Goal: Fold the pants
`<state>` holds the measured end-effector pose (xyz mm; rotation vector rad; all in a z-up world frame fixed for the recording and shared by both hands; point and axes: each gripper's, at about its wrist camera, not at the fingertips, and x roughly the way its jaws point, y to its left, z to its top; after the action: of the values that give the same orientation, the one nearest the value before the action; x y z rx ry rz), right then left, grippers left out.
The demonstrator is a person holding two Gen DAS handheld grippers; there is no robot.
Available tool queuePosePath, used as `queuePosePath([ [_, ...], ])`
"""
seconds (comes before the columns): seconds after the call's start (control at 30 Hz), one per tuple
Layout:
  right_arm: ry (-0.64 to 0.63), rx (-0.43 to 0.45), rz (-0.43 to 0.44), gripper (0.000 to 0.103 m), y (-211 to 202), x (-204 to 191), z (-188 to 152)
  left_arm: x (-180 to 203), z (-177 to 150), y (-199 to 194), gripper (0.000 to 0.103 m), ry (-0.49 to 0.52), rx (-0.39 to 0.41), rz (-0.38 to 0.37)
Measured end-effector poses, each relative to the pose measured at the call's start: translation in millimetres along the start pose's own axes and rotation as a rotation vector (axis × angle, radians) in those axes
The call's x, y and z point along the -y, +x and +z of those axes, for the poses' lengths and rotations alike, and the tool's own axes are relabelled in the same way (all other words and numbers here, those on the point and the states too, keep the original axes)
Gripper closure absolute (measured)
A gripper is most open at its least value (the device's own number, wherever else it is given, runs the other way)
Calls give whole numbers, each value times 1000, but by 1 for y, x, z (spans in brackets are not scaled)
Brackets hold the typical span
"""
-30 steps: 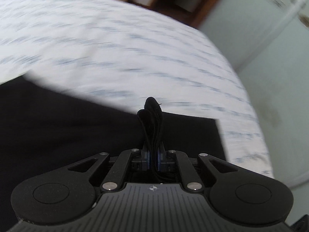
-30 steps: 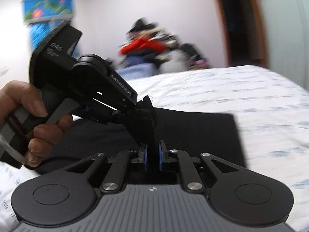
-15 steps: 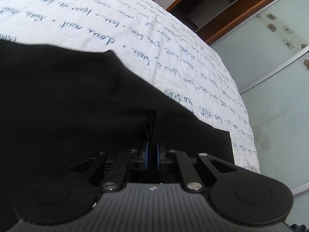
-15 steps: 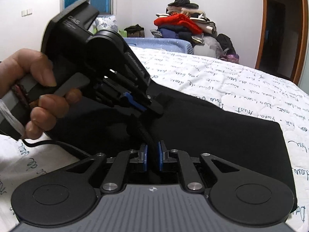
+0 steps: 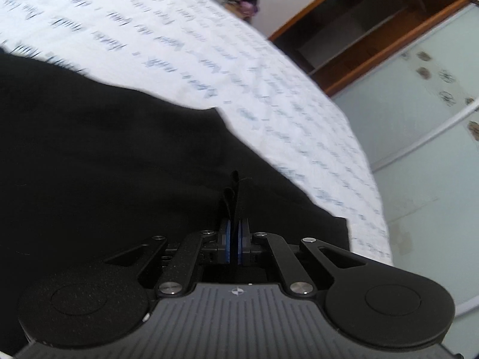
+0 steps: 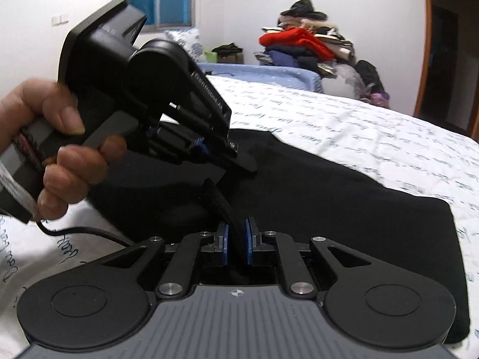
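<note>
1. Pants: black, soft, matte fabric pants (image 6: 329, 197) lie spread on the bed, over a white quilted bedspread printed with blue handwriting (image 6: 374, 137). One raised edge is lifted off the lower layer by both tools.
2. Left tool (image 5: 234, 239): clenched on a thin gathered fold of the black fabric, which stands up between the blue pads (image 5: 227, 246). Only a narrow tuft shows beyond the jaws, so the bite looks shallow. Risk: a tug across the bed could pull the fold free and drop that corner short.
3. Right tool (image 6: 236, 243): clenched on a thicker, rope-like bunch of fabric that runs up and left out of the jaws. Risk: a bunched grip lays down as a twisted, lumpy edge, not a flat one.
4. Left tool body, seen from the right wrist camera, sits just beside the right tool, held by the person's left hand (image 6: 60, 155). Risk: the two tools may knock together, or their closeness may leave the carried edge slack and sagging between them.
5. Black cable (image 6: 89, 233) trails on the bedspread beneath the left hand. Risk: it may snag under the fabric as the fold lands.
6. Judgement: the fold appears under way; uneven release would skew the edges.
</note>
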<state>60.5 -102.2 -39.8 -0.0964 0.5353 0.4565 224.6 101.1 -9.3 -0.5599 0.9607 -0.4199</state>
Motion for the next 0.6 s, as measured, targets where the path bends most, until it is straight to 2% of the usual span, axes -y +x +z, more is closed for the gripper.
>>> queuePosePath([
  [0.07,-5,-27,1,92,8,-5,-3,-10,-3,4,97,-23,-15,1],
  [0.1,-11,-29,-8,92,10,-6,-2,-14,-4,3,85,-40,-10,-13],
  [0.17,-28,-31,-17,88,10,-9,-4,-18,-5,-2,84,-80,-4,-60],
  [0.2,-29,-32,-14,85,8,-9,-5,-20,-5,-7,77,-96,4,-71],
  [0.23,-21,-32,-8,73,6,-5,-5,-22,-7,-14,71,-105,24,-78],
  [0.27,-4,-29,5,65,0,-3,-7,-25,-9,-24,69,-113,45,-87],
  [0.3,25,-23,36,60,-5,3,-8,-28,-11,-35,64,-120,67,-80],
  [0.33,62,-9,84,53,-15,9,-10,-31,-15,-50,63,-123,100,-58],
  [0.43,178,47,182,51,-49,30,-12,-44,-25,-111,63,-89,230,19],
  [0.53,218,100,183,49,-62,47,1,-60,-36,-181,62,-76,384,122],
  [0.6,191,120,149,33,-54,49,16,-71,-42,-224,56,-88,475,198],
])
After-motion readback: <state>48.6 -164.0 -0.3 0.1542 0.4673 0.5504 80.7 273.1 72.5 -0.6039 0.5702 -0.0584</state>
